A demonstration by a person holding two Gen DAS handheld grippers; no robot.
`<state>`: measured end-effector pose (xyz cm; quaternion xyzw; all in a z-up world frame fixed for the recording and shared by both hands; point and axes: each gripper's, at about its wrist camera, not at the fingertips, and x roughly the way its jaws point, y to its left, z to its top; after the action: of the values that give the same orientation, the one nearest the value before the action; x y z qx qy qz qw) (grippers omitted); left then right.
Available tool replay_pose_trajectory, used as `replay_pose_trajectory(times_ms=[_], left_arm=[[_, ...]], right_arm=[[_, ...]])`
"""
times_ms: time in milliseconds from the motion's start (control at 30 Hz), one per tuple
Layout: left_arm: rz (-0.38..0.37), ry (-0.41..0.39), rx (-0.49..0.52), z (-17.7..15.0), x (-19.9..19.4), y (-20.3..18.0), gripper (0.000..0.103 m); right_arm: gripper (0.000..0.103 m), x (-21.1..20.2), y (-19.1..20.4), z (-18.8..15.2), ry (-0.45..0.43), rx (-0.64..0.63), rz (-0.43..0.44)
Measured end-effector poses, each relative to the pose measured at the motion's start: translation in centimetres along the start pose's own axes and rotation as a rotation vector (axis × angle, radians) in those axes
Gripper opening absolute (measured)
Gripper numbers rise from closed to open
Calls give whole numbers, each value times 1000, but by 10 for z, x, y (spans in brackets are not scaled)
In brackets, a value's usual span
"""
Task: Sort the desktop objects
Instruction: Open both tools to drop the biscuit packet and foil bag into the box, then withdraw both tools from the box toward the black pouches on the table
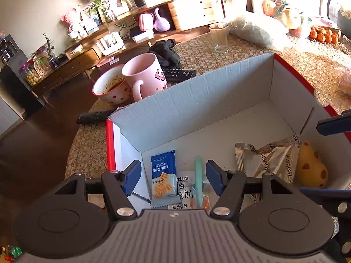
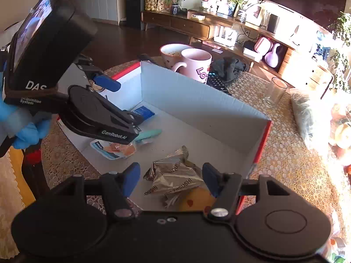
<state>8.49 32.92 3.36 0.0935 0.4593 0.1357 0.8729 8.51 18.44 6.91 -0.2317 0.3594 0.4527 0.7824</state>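
Harsh window glare, deep shadows, fisheye warping.

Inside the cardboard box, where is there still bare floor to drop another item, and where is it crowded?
Bare floor runs along the box's far wall, toward the corner nearest the glass. The near side is crowded: blue cracker packet, teal stick and sausage packet under the left gripper, crumpled foil wrapper and yellow toy under the right gripper.

Sunlit wooden sideboard (image 1: 72, 63); dark floor (image 1: 33, 144)
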Motion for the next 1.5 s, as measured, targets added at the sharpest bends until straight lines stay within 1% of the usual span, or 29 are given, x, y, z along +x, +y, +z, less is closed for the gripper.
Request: replay_pose_trajectory(times_ms=[533, 833, 1000, 1133, 1300, 1367, 1400, 1433, 1500], left_arm=[[5, -82, 18, -3, -54, -31, 64], [-19, -113, 39, -7, -78, -55, 64], [-28, -130, 51, -4, -88, -71, 64], [-32, -145, 66, -3, -99, -87, 64], [-58, -168, 79, -3, -113, -108, 64], [-65, -170, 81, -4, -116, -117, 64], [-71, -173, 83, -4, -118, -122, 64], [-78, -174, 85, -5, -120, -125, 64], [-94, -181, 88, -6, -123, -133, 65]], right_arm=[[64, -49, -9, -23, -62, 30, -27], [64, -70, -16, -45, -75, 62, -43], [64, -81, -22, -57, -79, 83, -59], [66, -92, -30, -69, -89, 101, -70], [67, -106, -41, -84, -98, 132, -84], [70, -112, -45, -91, -103, 141, -90], [75, -115, -48, -95, -106, 147, -93], [76, -117, -50, -98, -109, 153, -100], [77, -121, -56, -107, -109, 168, -113]])
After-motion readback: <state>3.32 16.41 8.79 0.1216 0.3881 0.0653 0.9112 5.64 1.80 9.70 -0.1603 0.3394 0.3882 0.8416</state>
